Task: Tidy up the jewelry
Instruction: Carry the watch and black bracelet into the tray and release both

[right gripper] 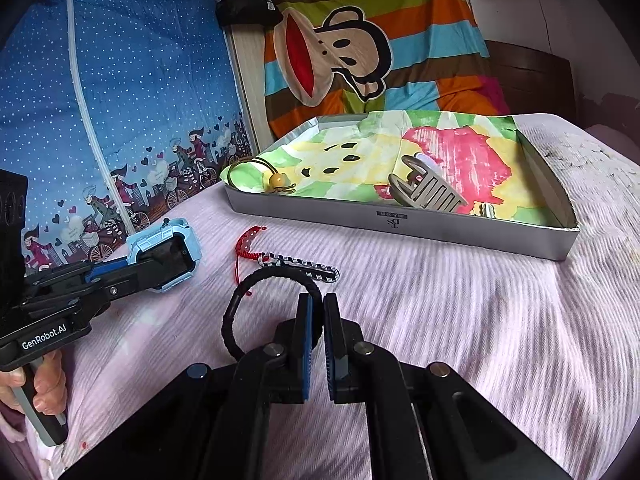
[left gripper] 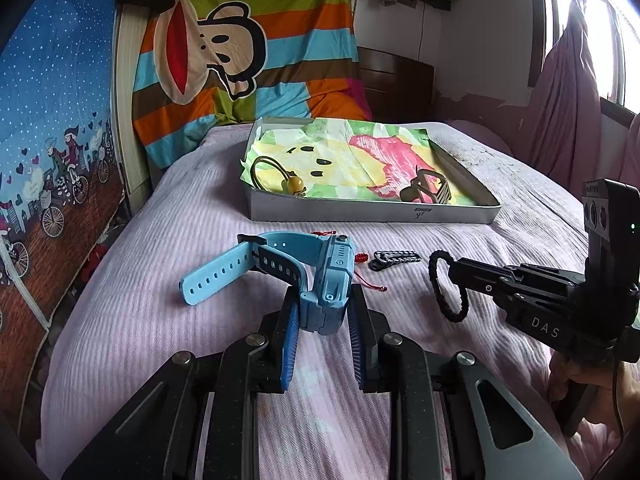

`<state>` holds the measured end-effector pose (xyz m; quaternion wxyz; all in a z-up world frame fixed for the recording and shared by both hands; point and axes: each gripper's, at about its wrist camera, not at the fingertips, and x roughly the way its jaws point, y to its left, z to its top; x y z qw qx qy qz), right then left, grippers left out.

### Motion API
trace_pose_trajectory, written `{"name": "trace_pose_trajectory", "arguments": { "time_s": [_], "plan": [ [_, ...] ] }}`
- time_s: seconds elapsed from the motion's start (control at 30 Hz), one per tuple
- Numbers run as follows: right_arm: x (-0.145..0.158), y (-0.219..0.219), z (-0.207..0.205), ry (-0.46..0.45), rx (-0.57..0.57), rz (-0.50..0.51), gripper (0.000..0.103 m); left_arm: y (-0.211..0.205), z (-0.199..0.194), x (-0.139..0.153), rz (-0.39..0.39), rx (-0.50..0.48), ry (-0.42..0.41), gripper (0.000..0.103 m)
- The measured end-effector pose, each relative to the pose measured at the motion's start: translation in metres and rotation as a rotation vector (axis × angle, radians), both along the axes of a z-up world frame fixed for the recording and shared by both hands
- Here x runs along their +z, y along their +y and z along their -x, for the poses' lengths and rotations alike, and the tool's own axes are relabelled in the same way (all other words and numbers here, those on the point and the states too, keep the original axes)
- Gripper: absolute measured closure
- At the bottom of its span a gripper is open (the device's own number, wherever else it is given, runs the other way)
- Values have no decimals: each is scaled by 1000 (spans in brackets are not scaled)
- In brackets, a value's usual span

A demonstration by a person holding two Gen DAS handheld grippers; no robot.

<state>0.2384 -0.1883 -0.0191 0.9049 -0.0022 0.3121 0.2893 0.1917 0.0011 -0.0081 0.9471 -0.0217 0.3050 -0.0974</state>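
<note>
A light blue watch sits between the blue pads of my left gripper, which is shut on its case; the straps stick out to the left above the bed. In the right wrist view that gripper covers the watch face. My right gripper is shut on a black braided bracelet, whose loop hangs to the left of the fingers. The left wrist view shows the right gripper holding the bracelet upright.
A black-and-white chain bracelet and a red cord bracelet lie on the lilac bedcover. Behind stands a shallow grey box lined with painted paper, holding a beaded hair tie and a claw clip. A hand grips the left handle.
</note>
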Motion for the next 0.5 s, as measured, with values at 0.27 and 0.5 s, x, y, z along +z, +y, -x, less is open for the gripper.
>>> {"name": "trace_pose_trajectory", "arguments": {
  "time_s": [0.27, 0.5],
  "plan": [
    [18, -18, -5, -36, -43, -40, 97, -6, 2, 25, 47, 12, -55, 84],
    [49, -60, -24, -108, -174, -83, 97, -21, -19, 54, 87, 7, -103, 84]
  ]
}}
